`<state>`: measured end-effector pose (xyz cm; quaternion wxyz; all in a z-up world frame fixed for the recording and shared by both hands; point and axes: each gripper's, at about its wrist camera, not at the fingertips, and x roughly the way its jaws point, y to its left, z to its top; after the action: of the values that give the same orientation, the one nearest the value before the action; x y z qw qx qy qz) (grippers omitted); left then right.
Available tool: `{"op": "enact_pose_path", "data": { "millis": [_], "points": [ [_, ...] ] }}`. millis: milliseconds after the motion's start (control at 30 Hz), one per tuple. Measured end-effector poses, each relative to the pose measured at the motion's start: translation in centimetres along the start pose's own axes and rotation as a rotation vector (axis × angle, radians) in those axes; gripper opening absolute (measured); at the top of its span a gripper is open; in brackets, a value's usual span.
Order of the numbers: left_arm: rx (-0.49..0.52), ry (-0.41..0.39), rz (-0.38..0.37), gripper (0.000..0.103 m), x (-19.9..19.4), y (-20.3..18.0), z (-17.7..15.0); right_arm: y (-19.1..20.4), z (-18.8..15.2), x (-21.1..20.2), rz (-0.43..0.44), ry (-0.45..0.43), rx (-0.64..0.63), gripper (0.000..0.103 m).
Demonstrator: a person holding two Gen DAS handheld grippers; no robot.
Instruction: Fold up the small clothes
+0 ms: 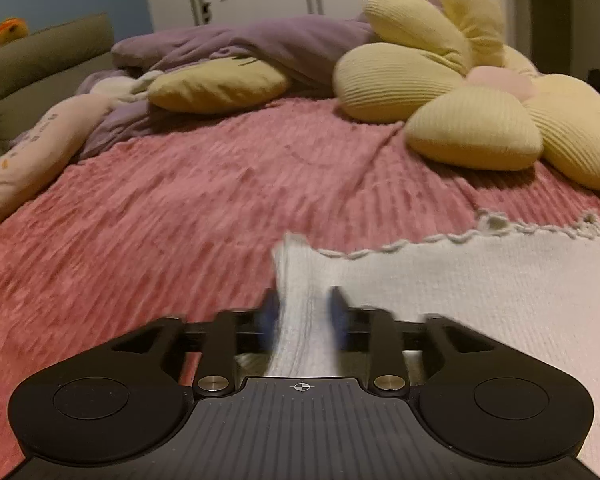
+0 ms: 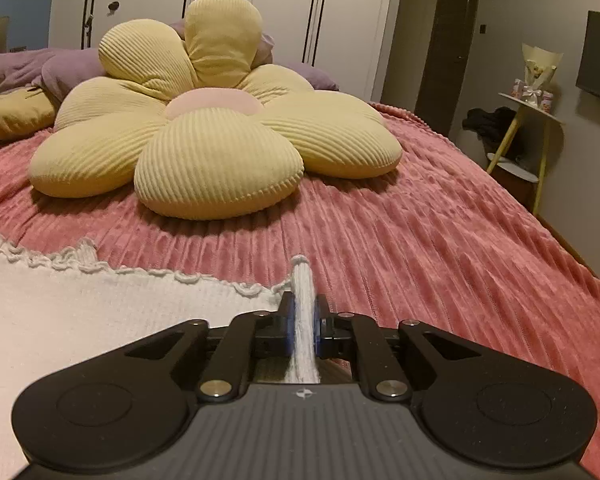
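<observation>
A white knit garment (image 1: 480,292) with a ruffled edge lies spread on the pink ribbed bedspread (image 1: 180,208). My left gripper (image 1: 305,300) holds a bunched fold of its left corner between the blue pads; the view is blurred. In the right wrist view the same garment (image 2: 100,320) spreads to the left. My right gripper (image 2: 303,300) is shut on a narrow fold of its right corner, which stands up between the jaws.
A big yellow flower-shaped cushion (image 2: 204,128) lies on the bed beyond the garment, also in the left wrist view (image 1: 480,92). A yellow pillow (image 1: 220,86) and purple bedding (image 1: 240,44) sit further back. The bed's right edge and a side table (image 2: 528,120) stand at right.
</observation>
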<state>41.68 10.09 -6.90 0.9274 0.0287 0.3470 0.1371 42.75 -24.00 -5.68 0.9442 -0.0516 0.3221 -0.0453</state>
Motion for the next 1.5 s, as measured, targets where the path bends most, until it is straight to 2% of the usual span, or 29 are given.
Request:
{"op": "enact_pose_path", "data": {
  "millis": [33,100,133,200,267,367,433,533,633,733,900,1000,1033,1100,1167,1233,1267,1333,1367,1400,1433,1500],
  "points": [
    [-0.013,0.009,0.000,0.058,-0.2,0.4,0.1,-0.1,0.1,0.0,-0.002,0.001,0.002,0.014],
    [-0.044,0.012,-0.030,0.064,-1.1,1.3,0.3,-0.6,0.2,-0.6,-0.052,-0.020,0.035,0.040],
    [-0.052,-0.001,-0.040,0.069,-1.8,1.7,0.4,-1.0,0.3,-1.2,-0.081,-0.046,0.064,0.044],
    [-0.060,-0.036,-0.055,0.075,-3.4,1.9,0.5,-1.5,0.3,-3.1,-0.108,-0.134,0.098,0.046],
    [-0.071,-0.055,-0.112,0.081,-4.6,1.3,0.8,-1.0,0.2,-5.1,-0.038,-0.195,0.092,0.046],
    [-0.040,-0.058,-0.169,0.089,-5.0,-0.9,1.1,1.0,-0.1,-6.1,0.143,-0.163,0.048,0.046],
    [0.014,-0.050,-0.163,0.089,-4.3,-2.5,0.7,2.8,-0.6,-5.5,0.165,-0.127,-0.038,0.046],
    [0.023,-0.001,-0.137,0.089,-2.1,-3.3,-0.5,3.2,-1.5,-4.1,0.109,-0.098,-0.081,0.047],
    [-0.042,-0.001,-0.141,0.096,-0.8,-2.5,-1.4,1.6,-1.6,-2.9,0.074,-0.070,-0.002,0.047],
    [-0.057,-0.004,-0.151,0.098,-0.6,-2.0,-1.4,0.6,-1.9,-2.3,0.049,-0.076,0.045,0.060],
    [-0.073,0.008,-0.158,0.100,-0.4,-1.5,-1.6,0.0,-2.1,-1.2,0.044,-0.057,0.080,0.070],
    [-0.034,0.033,-0.144,0.099,-1.4,-1.6,-1.2,-0.1,-1.7,-1.1,0.029,-0.041,0.091,0.078],
    [-0.019,0.040,-0.145,0.099,-2.2,-1.4,-1.2,0.0,-1.5,-1.4,0.025,-0.034,0.092,0.079],
    [-0.021,0.024,-0.166,0.099,-4.5,-0.2,-1.5,-0.3,-1.2,-3.1,0.080,-0.050,0.092,0.079],
    [-0.072,0.008,-0.227,0.099,-6.5,1.8,-2.3,0.0,-1.7,-5.7,0.122,-0.090,0.019,0.079],
    [-0.159,0.028,-0.296,0.099,-7.6,4.2,-3.3,-0.1,-2.9,-8.4,0.183,-0.117,-0.023,0.078],
    [-0.206,0.047,-0.317,0.099,-8.0,5.4,-3.8,-0.2,-3.6,-9.3,0.214,-0.112,-0.026,0.074],
    [-0.288,0.093,-0.371,0.099,-8.4,7.5,-4.9,-0.5,-4.9,-10.5,0.246,-0.067,-0.025,0.058],
    [-0.302,0.115,-0.386,0.099,-8.5,8.2,-5.3,-0.8,-5.4,-10.9,0.251,-0.038,-0.019,0.043],
    [-0.312,0.130,-0.396,0.098,-8.7,8.8,-5.7,-1.2,-5.9,-11.5,0.252,-0.015,0.000,0.038],
    [-0.319,0.145,-0.403,0.096,-8.8,9.4,-6.0,-1.7,-6.3,-12.3,0.251,-0.005,0.032,0.038],
    [-0.355,0.176,-0.417,0.086,-8.8,10.4,-6.4,-2.6,-6.9,-14.1,0.269,0.002,0.084,0.038]
  ]
}}
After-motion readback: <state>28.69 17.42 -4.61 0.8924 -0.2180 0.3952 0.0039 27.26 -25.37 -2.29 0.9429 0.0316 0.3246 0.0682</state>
